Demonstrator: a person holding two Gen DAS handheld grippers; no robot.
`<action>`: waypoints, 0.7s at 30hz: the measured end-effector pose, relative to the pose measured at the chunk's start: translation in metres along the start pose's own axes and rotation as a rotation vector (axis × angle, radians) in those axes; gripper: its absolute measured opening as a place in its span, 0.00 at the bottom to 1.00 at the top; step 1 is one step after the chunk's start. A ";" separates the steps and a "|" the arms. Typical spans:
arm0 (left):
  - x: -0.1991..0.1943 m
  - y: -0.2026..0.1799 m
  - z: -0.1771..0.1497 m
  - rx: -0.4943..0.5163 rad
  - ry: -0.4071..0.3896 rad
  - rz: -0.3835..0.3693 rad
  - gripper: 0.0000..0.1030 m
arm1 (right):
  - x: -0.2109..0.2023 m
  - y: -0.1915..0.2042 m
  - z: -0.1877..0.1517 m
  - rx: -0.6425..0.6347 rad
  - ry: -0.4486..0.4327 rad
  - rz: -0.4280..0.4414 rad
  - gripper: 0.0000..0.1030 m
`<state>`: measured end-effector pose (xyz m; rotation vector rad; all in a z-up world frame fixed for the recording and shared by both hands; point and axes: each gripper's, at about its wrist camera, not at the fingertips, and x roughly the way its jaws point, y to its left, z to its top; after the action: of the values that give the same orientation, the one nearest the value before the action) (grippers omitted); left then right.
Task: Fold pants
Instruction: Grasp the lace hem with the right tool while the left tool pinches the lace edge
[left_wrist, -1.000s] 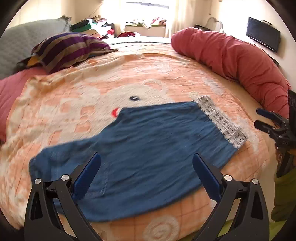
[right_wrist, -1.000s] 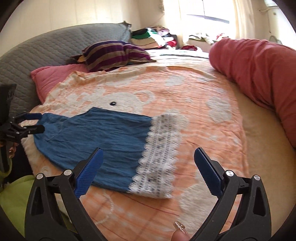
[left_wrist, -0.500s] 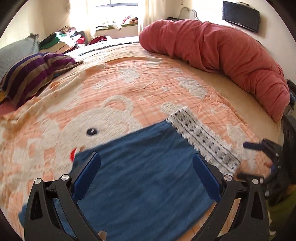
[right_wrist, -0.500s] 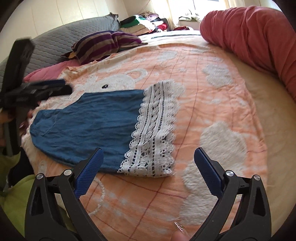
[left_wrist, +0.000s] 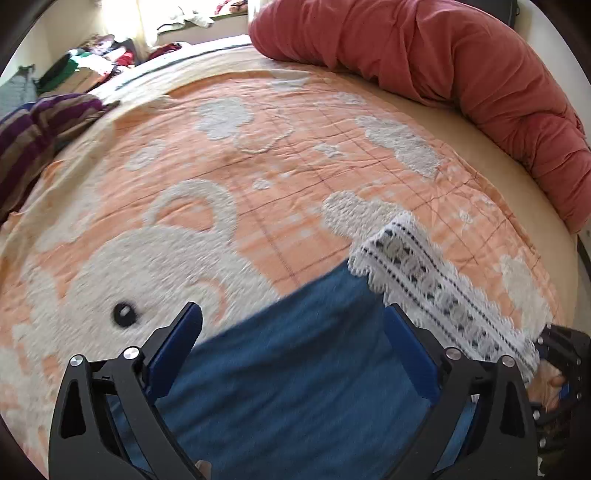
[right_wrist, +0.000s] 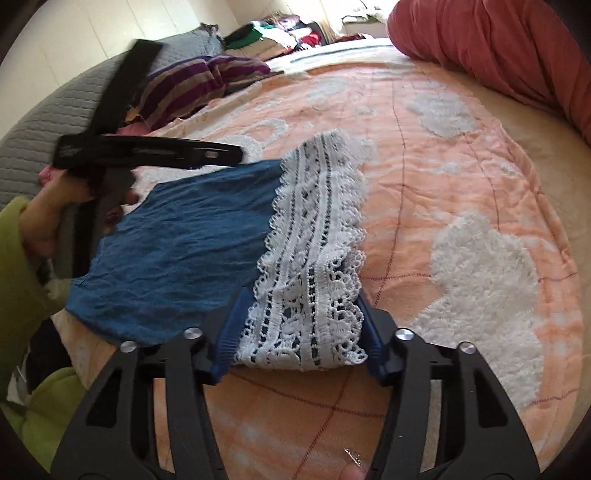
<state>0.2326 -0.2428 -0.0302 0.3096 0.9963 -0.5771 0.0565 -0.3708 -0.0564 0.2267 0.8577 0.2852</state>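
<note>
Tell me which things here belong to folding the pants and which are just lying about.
For the job: blue pants, their white lace hem, left gripper, right gripper.

Lying about: striped pillow, red duvet roll, clothes pile, orange bear blanket.

My right gripper (right_wrist: 299, 332) sits low at the near edge of the bed (right_wrist: 461, 229), its blue pads on either side of the lace hem (right_wrist: 314, 251) of the pants (right_wrist: 184, 243). The hem's near end lies bunched between the pads; whether they press it I cannot tell. The blue cloth spreads flat to the left of the lace on the orange blanket (right_wrist: 424, 177). My left gripper (right_wrist: 147, 155) is over the far left corner of the pants, held in my left hand (right_wrist: 48, 218) with its green sleeve; it is blurred. A striped pillow (right_wrist: 195, 85) lies toward the far left of the bed, a red duvet (right_wrist: 498, 48) along the right edge.
</note>
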 end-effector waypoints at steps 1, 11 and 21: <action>0.005 0.000 0.003 -0.001 0.006 -0.019 0.91 | 0.002 -0.001 0.000 -0.001 0.004 -0.002 0.44; 0.048 -0.013 0.014 0.061 0.055 -0.200 0.70 | 0.015 -0.003 0.002 0.034 -0.004 0.015 0.46; 0.052 -0.025 0.008 0.042 0.066 -0.267 0.26 | 0.017 0.000 0.006 0.015 -0.009 0.070 0.25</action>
<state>0.2448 -0.2834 -0.0703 0.2350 1.0989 -0.8354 0.0715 -0.3654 -0.0642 0.2725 0.8442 0.3432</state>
